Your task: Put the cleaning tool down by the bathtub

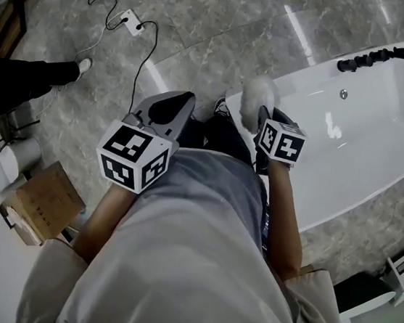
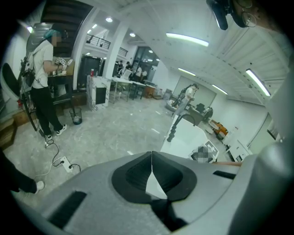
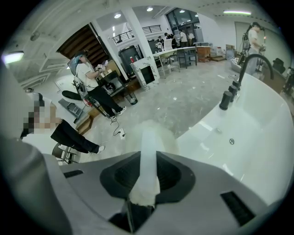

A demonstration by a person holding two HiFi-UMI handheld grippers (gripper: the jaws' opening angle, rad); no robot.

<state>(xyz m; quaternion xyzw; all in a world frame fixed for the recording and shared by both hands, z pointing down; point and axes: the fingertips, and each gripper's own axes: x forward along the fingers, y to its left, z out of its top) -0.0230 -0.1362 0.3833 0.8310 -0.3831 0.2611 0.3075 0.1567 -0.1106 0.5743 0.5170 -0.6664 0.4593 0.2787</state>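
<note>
1. The white cleaning wand (image 3: 148, 156) is gripped by its pale handle between the jaws of the right tool (image 1: 265, 119), which stand part closed on it. Its fluffy head points up the frame in the head view.
2. That head shows over grey marbled floor (image 1: 226, 21), just beside the left end of the white bathtub (image 1: 380, 135).
3. The left tool (image 1: 170, 109) is just left of the wand, with its jaws together at the tips and nothing between them.
4. A black faucet (image 1: 390, 59) arches over the tub's far rim at upper right.
5. A power strip (image 1: 131, 22) and its cable lie on the floor at upper left. A bystander's dark leg (image 1: 29, 77) is at the left edge, and a cardboard box (image 1: 43, 203) is at lower left.
</note>
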